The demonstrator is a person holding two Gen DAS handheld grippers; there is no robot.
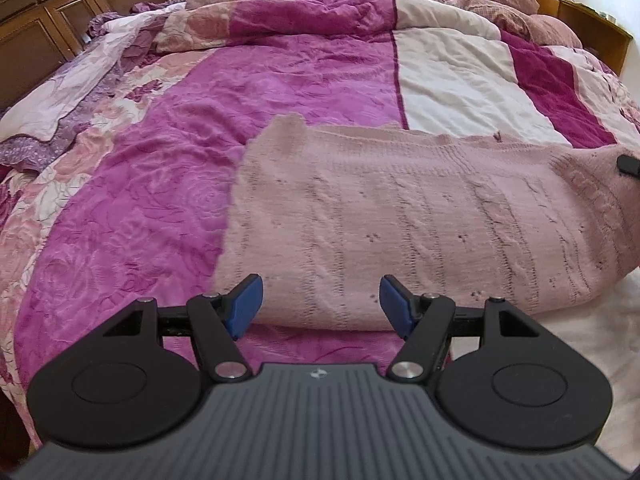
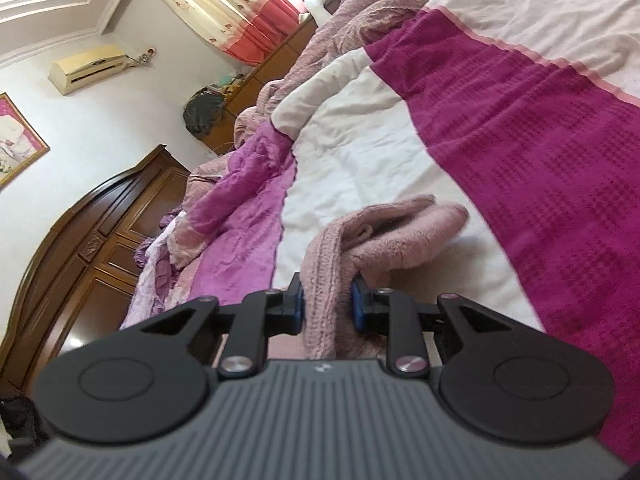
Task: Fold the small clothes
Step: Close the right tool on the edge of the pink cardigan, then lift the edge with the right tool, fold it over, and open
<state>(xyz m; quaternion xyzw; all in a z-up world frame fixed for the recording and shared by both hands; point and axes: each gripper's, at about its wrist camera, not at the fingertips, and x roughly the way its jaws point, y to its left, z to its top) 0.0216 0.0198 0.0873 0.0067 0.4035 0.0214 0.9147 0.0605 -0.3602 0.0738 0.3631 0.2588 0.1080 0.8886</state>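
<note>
While folding: pale pink knitted sweater (image 1: 420,208) lies on magenta quilted bedspread (image 1: 280,80)
Right gripper (image 2: 326,304): clamps bunched edge, likely to fold it over
Left gripper (image 1: 320,304): jaws apart, empty

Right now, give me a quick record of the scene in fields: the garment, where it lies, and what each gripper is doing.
garment: pink knit sweater
surface: bed with magenta and white quilt
left gripper: open, empty, above the sweater's near edge
right gripper: clamped on a bunched part of the sweater, blue pads pressing the knit
sweater state: mostly spread flat, one end lifted off the quilt
fold: not finished
</note>
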